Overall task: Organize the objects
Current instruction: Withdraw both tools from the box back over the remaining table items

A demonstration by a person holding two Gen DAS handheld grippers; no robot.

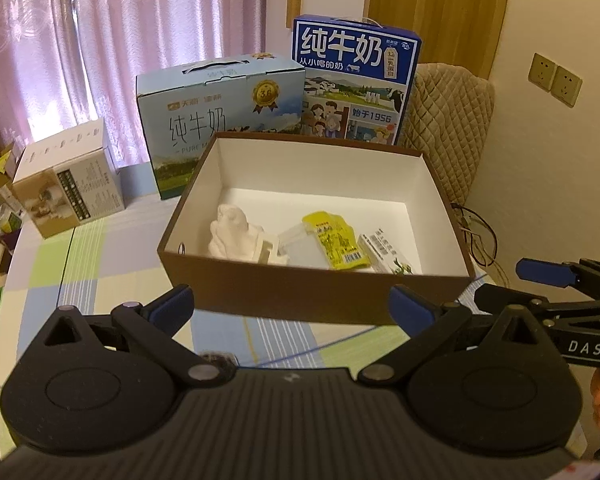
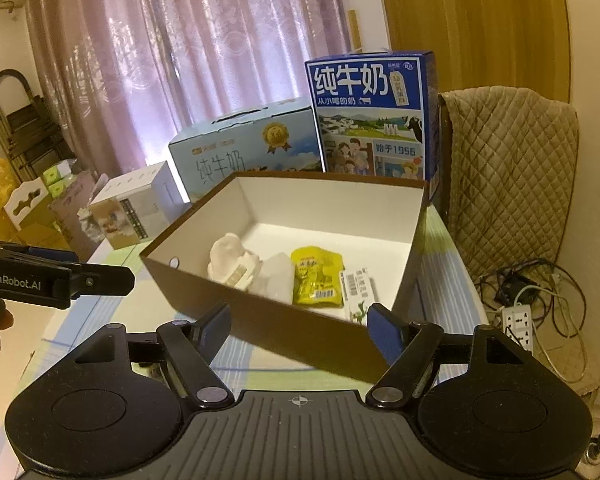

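Both hand-held grippers, left [image 1: 291, 307] and right [image 2: 299, 326], gape wide, empty, before brown box [image 1: 312, 290]

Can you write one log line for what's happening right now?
left hand-held gripper: open, empty | right hand-held gripper: open, empty | brown box: holds yellow packet, white cloth

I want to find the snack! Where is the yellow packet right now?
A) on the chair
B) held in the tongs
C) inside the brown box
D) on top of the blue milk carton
C: the yellow packet lies on the white floor of the open brown box, between a clear wrapper and a small white carton.
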